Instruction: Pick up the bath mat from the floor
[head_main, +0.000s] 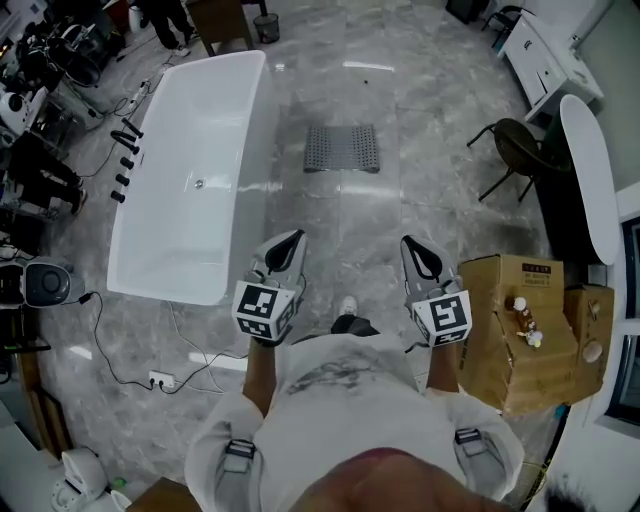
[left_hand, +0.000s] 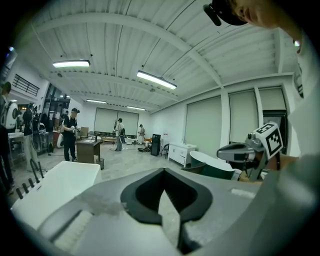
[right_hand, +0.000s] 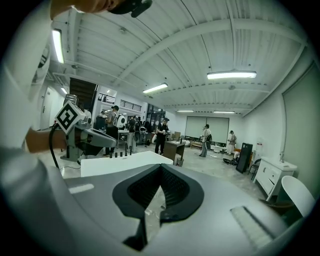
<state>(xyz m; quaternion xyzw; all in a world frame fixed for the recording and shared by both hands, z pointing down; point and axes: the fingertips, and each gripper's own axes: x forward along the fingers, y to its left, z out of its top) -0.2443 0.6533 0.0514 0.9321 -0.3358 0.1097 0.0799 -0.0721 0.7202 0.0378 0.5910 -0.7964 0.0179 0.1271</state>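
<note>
Head view, grey perforated bath mat, flat

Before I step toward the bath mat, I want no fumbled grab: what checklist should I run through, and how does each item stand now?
1. Bath mat in sight on the floor: ok.
2. Left tool carrying nothing: ok.
3. Right tool carrying nothing: ok.
4. Jaws open for the grab: not ok, both tools are shut.
5. Tools at the mat: not ok, it lies well ahead of them, near the bathtub.
6. Path to the mat: ok, only bare floor shows between.
</note>
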